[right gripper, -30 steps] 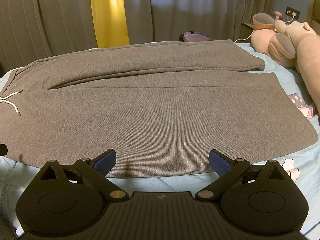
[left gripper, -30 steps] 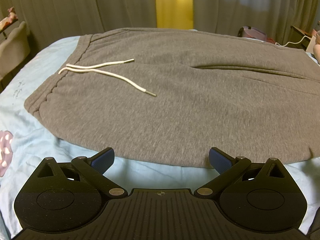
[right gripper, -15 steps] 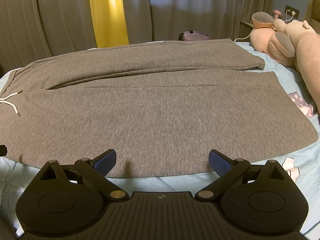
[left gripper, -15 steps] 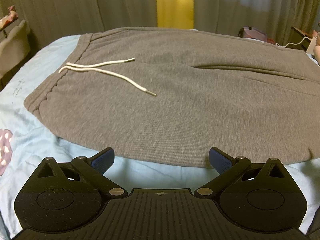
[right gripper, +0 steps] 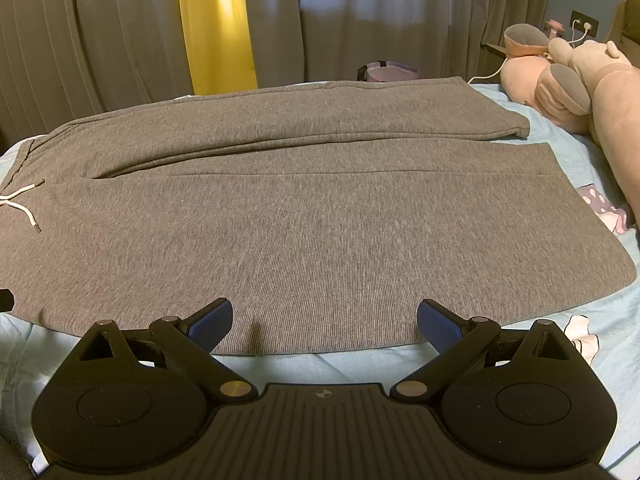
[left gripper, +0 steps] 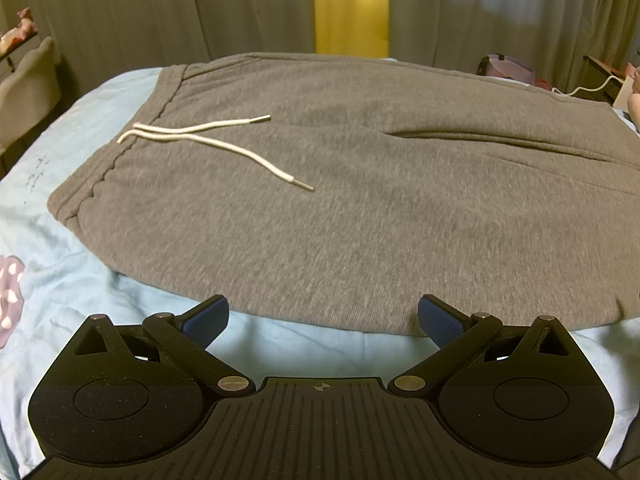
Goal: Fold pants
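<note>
Grey sweatpants (left gripper: 360, 208) lie flat on the light blue bed sheet (left gripper: 80, 280), waistband to the left, legs running right. A white drawstring (left gripper: 224, 140) lies loose on the front near the waistband. In the right wrist view the pants (right gripper: 320, 220) show both legs side by side, the hems at the right. My left gripper (left gripper: 323, 318) is open and empty, just short of the pants' near edge by the waist. My right gripper (right gripper: 324, 322) is open and empty, its tips at the near edge of the near leg.
A pink plush toy (right gripper: 568, 80) lies on the bed at the far right, beside the leg hems. Grey and yellow curtains (right gripper: 216, 24) hang behind the bed. A chair (left gripper: 28, 80) stands at the left. A purple bag (right gripper: 388, 72) sits behind the bed.
</note>
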`<state>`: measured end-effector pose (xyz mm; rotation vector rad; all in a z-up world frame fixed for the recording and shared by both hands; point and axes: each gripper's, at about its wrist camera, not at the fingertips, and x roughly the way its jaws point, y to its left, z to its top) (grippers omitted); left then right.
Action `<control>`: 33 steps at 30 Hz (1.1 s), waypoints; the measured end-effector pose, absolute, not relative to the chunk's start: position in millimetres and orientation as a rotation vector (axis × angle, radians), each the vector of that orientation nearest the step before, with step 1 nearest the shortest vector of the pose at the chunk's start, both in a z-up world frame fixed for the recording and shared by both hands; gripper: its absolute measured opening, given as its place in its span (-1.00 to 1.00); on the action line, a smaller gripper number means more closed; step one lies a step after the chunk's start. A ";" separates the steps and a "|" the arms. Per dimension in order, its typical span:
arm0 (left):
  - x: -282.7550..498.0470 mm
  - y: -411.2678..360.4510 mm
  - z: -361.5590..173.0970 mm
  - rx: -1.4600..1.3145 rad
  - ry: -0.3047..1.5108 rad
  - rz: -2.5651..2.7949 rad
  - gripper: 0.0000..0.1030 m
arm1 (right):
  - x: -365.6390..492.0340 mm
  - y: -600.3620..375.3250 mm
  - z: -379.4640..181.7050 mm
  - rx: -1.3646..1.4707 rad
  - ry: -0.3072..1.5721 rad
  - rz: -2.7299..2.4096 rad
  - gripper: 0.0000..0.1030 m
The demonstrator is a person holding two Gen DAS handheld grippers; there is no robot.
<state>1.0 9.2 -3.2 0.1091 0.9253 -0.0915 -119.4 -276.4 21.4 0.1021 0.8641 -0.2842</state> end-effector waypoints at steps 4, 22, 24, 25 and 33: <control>0.9 9.2 -3.2 0.108 0.926 -0.091 1.00 | -119.9 -275.6 21.2 0.101 0.864 -0.283 0.92; 2.5 11.5 -0.7 0.089 0.930 -0.091 1.00 | -117.4 -278.7 18.5 0.114 0.873 -0.276 0.92; 2.7 11.6 -0.7 0.088 0.929 -0.091 1.00 | -117.3 -278.8 18.1 0.115 0.874 -0.276 0.92; 2.7 11.6 -0.7 0.087 0.929 -0.091 1.00 | -117.2 -279.1 18.2 0.117 0.874 -0.275 0.92; 2.6 10.9 -0.3 0.090 0.928 -0.094 1.00 | -117.9 -284.6 19.3 0.148 0.870 -0.266 0.92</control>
